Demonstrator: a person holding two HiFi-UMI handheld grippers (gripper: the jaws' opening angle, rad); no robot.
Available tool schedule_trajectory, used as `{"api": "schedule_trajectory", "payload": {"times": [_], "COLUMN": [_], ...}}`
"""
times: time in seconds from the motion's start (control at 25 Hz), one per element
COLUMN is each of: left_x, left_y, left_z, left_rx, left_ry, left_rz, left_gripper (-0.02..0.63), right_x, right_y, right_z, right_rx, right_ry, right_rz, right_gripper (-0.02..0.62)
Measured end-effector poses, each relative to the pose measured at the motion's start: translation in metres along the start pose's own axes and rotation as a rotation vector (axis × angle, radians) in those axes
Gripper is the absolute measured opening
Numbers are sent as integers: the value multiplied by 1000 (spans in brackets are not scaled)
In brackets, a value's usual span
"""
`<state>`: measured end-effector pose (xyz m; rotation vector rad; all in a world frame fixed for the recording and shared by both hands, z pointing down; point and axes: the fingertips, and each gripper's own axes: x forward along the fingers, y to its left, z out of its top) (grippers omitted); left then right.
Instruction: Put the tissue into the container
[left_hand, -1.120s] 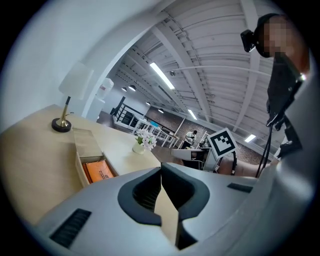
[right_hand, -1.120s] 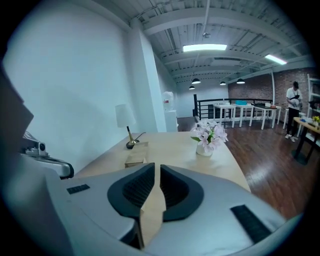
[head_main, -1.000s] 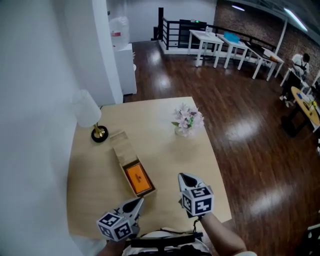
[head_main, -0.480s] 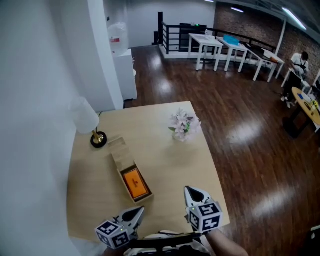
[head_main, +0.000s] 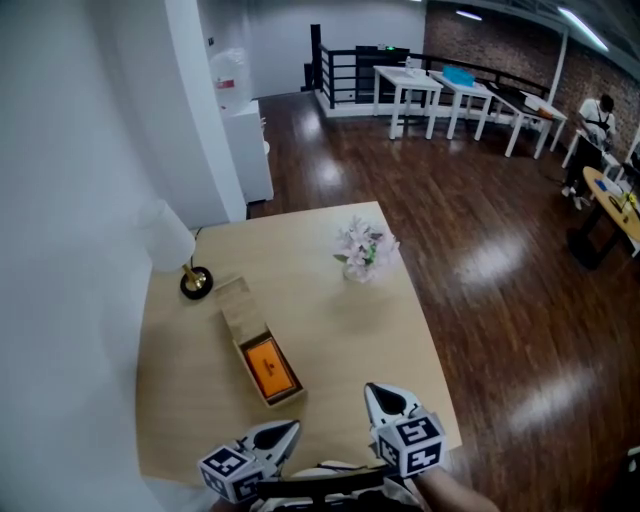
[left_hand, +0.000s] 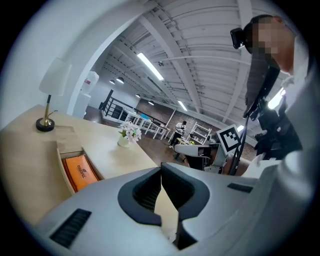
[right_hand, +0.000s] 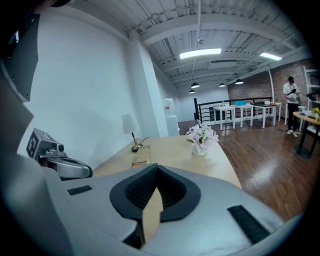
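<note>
The table (head_main: 340, 310) is the biggest thing here, and its smooth top is my first worry. The long wooden box (head_main: 238, 305) lying on it looks light, so a nudge from a closed claw could skate it sideways. The box's far half shows only plain wood; I cannot tell whether that is a lid or a covered part. Only its near half is open, a narrow slot, and I judge that catching its wall on the way in would drag or tip it.

Just beyond the box's far end stands a lamp (head_main: 172, 240). It looks top-heavy, and a long reach past the box could knock it over. The flower vase (head_main: 362, 252) sits well to the right of the box, safe unless my right side swings wide.

Both claws hang short of the box's near end. The left gripper (head_main: 288, 430) is just off the box's near corner, and the right gripper (head_main: 378, 392) is further to the right. Each has its jaws pressed together with nothing between them. The orange tissue pack (head_main: 270, 366) lies in the box's open half, apparently already in place.

For room, the tabletop right of the box is bare out to its edge, which drops to dark floor. Left of the box there is only a narrow strip before the white wall (head_main: 70, 250), so I would approach from the right or from the near end.
</note>
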<state>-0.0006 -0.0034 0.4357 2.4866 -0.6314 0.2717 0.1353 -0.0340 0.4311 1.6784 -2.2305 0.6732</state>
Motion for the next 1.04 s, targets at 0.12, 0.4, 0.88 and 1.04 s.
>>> {"api": "schedule_trajectory", "payload": {"times": [0.12,0.4,0.88,1.04], "left_x": [2,1,-1,-2], "left_y": [3,-2,-3,-5], "left_z": [-5,-6,-9,-9], "left_rx": [4,13,-4,-9], "left_ry": [-4,9,24,26], "left_rz": [-7,-8,-10,-12], "left_gripper": [0,0,0,0], "right_x": [-1,0,3,1], "right_y": [4,15,18,21], "right_z": [3,1,1,-1], "right_rx": [-19,-42,-58,-60], "right_ry": [-10,-1,4,11], "right_rz": [9,34,33,41], "right_gripper": [0,0,0,0]}}
